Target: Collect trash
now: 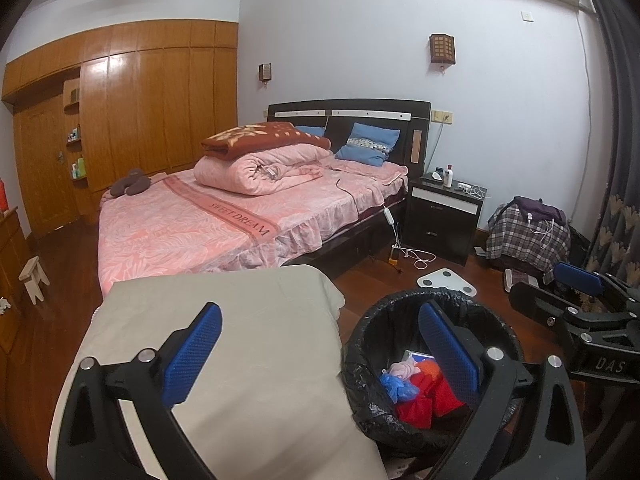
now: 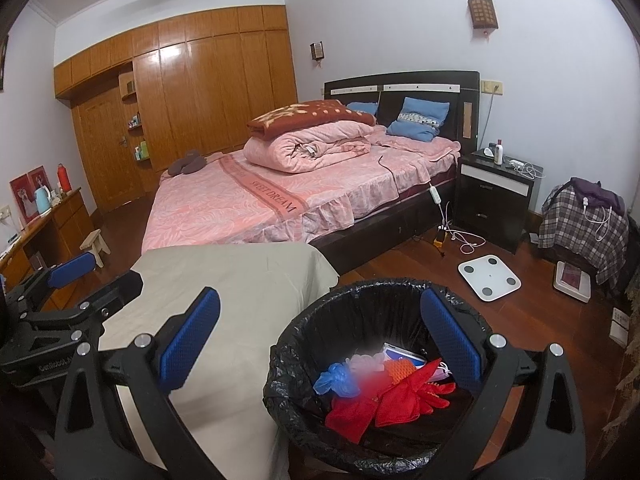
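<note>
A round bin lined with a black plastic bag [image 2: 304, 364] stands on the wooden floor just right of a table draped in beige cloth [image 2: 224, 304]; inside it lie red cloth pieces [image 2: 392, 400], a crumpled blue plastic bag [image 2: 336, 380] to their left and a flat white-and-blue packet [image 2: 400, 354] behind. Behind the table stands a bed with a pink patterned cover [image 2: 248, 208], a folded pink quilt [image 2: 304, 148] on it. Right of the bed stands a black nightstand [image 2: 496, 208]; before it, on the floor, a white square bathroom scale [image 2: 489, 278]. Further right stands a chair covered in plaid cloth [image 2: 580, 228].

home bedroom | bed [image 1: 224, 220] | wardrobe [image 1: 160, 96] | nightstand [image 1: 442, 216]
</note>
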Demonstrator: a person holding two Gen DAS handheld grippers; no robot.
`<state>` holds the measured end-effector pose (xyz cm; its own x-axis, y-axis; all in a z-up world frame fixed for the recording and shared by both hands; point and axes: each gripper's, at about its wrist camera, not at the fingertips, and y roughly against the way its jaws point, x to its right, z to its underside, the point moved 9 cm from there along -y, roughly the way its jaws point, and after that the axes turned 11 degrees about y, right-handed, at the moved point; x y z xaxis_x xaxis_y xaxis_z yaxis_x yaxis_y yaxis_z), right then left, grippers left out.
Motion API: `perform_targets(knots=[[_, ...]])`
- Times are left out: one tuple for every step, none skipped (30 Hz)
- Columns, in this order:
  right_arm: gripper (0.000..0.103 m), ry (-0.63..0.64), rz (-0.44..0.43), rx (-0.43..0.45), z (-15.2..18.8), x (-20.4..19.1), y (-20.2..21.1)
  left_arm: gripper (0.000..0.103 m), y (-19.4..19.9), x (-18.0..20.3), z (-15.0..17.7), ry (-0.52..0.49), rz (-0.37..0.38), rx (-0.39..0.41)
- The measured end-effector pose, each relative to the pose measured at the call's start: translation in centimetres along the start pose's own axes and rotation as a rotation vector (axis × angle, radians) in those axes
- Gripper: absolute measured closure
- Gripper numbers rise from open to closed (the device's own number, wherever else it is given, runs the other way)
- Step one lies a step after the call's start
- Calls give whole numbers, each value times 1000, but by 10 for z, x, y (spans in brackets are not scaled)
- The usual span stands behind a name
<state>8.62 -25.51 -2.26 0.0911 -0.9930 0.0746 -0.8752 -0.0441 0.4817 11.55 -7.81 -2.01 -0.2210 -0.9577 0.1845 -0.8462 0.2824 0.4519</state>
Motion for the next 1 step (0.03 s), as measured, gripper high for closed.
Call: perform_targets(knots=[[5,-1,-1,0,0,2,-1,6,0,0,0,0,0,0]])
